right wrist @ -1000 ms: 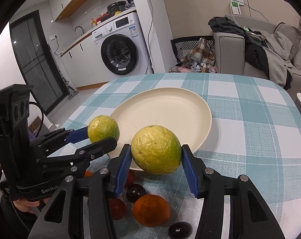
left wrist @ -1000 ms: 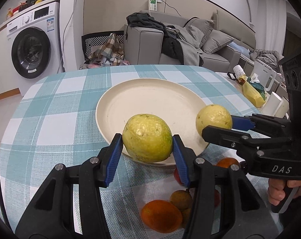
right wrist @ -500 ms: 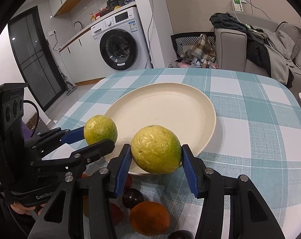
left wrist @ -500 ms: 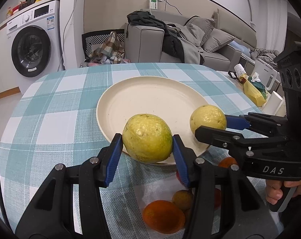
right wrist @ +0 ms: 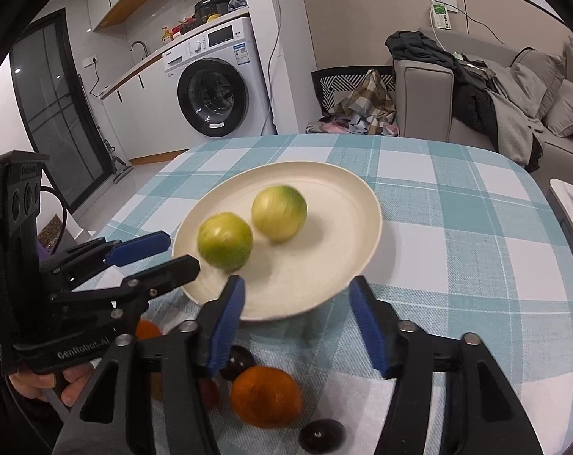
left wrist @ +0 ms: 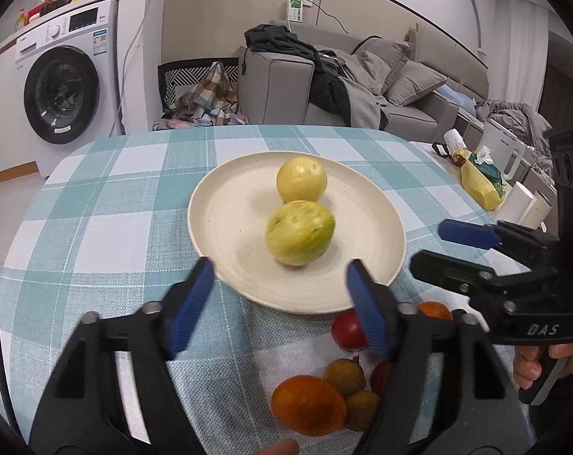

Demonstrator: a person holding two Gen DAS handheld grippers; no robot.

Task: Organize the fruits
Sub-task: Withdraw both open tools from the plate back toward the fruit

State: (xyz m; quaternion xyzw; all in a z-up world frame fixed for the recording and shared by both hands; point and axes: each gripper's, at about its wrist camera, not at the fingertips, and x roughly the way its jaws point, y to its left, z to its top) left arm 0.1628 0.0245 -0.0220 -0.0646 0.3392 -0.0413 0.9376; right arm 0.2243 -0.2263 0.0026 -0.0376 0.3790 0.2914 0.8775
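Two yellow-green round fruits lie loose and motion-blurred on the cream plate (left wrist: 210,204) (right wrist: 358,204). The nearer, greener fruit (left wrist: 299,233) (right wrist: 225,242) touches the farther, paler one (left wrist: 301,180) (right wrist: 279,212). My left gripper (left wrist: 280,303) (right wrist: 180,252) hovers over the plate's near rim. Its jaws are opening and nothing is between them. My right gripper (right wrist: 297,314) (left wrist: 434,246) stands at the plate's right rim, jaws opening too and holding nothing. Below both grippers lie an orange (left wrist: 307,404) (right wrist: 265,394), a red fruit (left wrist: 347,330), small brown fruits (left wrist: 343,375) and dark plums (right wrist: 320,434).
The round table wears a teal and white checked cloth (left wrist: 96,235). A yellow bag (left wrist: 479,185) and a white kettle (left wrist: 508,151) stand on a side surface at the right. Beyond the table stand a washing machine (right wrist: 214,91) and a grey sofa (left wrist: 362,87).
Both grippers opened and let go of their fruits. The two fruits rolled forward onto the plate and now lie against each other.
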